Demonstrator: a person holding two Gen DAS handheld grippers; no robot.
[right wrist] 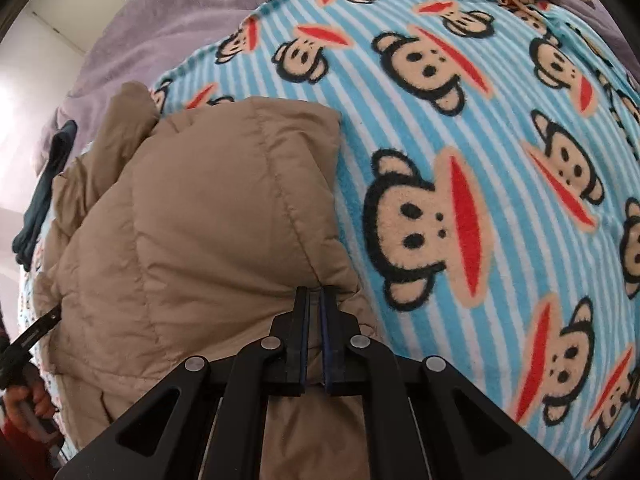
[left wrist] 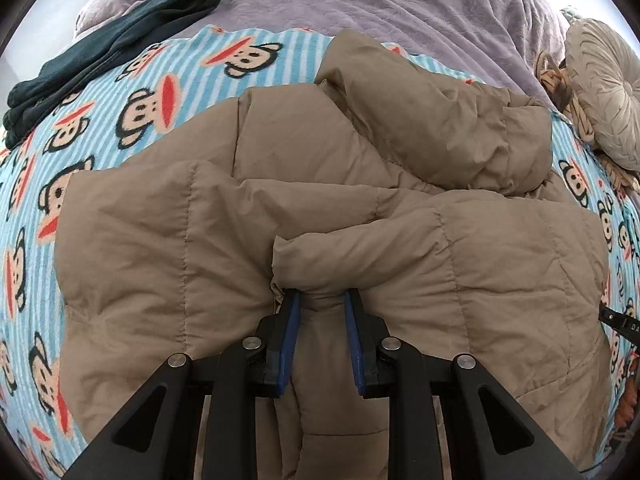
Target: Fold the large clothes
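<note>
Tan quilted puffer jacket (left wrist: 320,208) lies spread on a fleece blanket striped light blue and white and printed with cartoon monkey faces (left wrist: 180,76), which covers a bed dressed in a lilac textured bedspread (left wrist: 360,4). Its puffy panels are bunched, with one sleeve or flap thrown across the top.

In the left wrist view, the left gripper (left wrist: 321,300) has its jaws partly parted, the blue pads (left wrist: 290,320) pressing on either side of a thick roll of the jacket's fabric that bulges up between them: a firm grip on a padded fold. In the right wrist view, the right gripper (right wrist: 314,296) has its jaws drawn almost together, pinching only a thin seam edge of the jacket where it meets the blanket.

A dark teal folded garment (left wrist: 108,52) rests near the far left edge of the blanket, partly on the bedspread. At the right edge of the bed sits a beige pleated round cushion (left wrist: 604,92) with a braided tan knot cushion (left wrist: 560,80) beside it.

At the lower left of the right wrist view a person's hand (right wrist: 34,400) grips a black handle, next to a red sleeve. In the left wrist view, a black piece at the jacket's right side carries white letters, of which only "DA" can be read. No brand label shows on the jacket.
</note>
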